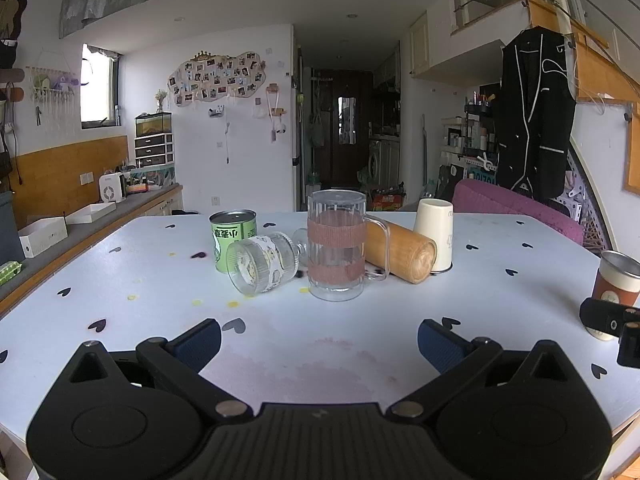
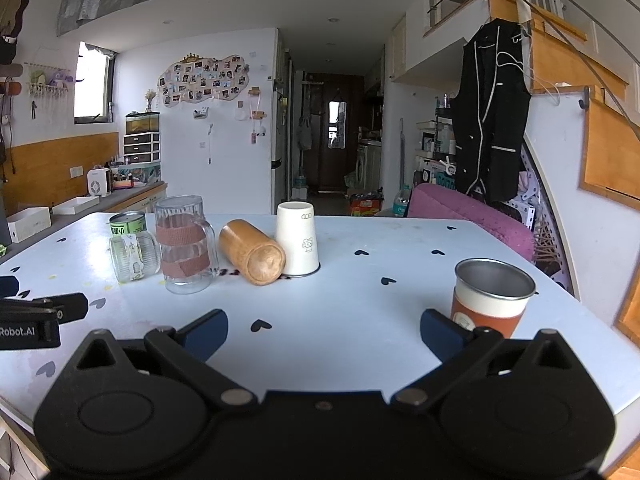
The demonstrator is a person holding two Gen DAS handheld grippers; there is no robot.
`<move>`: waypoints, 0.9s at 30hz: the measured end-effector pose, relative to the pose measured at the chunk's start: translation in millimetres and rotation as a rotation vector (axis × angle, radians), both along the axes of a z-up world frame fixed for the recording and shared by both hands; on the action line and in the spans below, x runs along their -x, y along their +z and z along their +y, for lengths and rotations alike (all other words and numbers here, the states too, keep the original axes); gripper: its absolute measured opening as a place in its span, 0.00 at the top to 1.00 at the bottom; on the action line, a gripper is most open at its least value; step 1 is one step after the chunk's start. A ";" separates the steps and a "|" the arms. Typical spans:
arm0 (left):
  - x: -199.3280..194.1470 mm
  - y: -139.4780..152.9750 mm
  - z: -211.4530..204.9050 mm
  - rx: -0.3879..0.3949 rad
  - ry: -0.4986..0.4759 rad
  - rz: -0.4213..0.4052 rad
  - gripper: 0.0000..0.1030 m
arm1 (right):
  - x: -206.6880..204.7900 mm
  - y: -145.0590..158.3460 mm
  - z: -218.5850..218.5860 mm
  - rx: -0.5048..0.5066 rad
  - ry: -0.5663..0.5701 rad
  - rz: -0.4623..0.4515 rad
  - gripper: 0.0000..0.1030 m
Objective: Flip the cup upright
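1. Nearest my left lens is the left gripper, its ribbed blue pads spread wide over bare tabletop and holding nothing.
2. My right gripper is likewise spread wide and holding nothing; its right pad sits just in front of a steel-rimmed cup with an orange sleeve, which stands upright near the table's right edge.
3. I take the clear ribbed glass mug as my landmark: it stands mouth down, wrapped in two reddish woven bands, its handle to the right.
4. Just left of the mug, a small patterned glass cup lies on its side, its open mouth towards my left lens.
5. Behind that glass, left of the mug, stands a green tin can, upright with its lid on.
6. Right of the mug, touching or almost touching its handle, a smooth wooden cup lies on its side, its rounded base towards me.
7. Beyond the wooden cup, further right of the mug, a cream cup stands mouth down.
8. In front of the mug, the white table, dotted with black hearts, lies open as far as both grippers.
9. Far right of the mug, a pink cushioned seat sits close against the table's back corner.
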State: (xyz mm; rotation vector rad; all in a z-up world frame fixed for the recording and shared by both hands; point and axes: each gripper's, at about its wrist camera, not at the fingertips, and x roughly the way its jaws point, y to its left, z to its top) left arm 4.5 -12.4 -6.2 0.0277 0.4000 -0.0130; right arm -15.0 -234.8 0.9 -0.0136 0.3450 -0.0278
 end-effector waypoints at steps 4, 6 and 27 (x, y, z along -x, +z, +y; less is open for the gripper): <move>-1.1 -0.4 0.0 0.003 -0.004 0.001 0.00 | 0.3 0.7 0.2 -0.001 0.007 0.001 0.00; -2.1 -1.6 0.0 0.005 -0.006 0.006 0.00 | 0.3 0.8 -0.3 0.000 0.007 -0.001 0.00; -9.9 -14.3 20.1 0.018 0.023 0.043 0.00 | -108.3 25.8 -14.8 -0.173 0.017 -0.032 0.00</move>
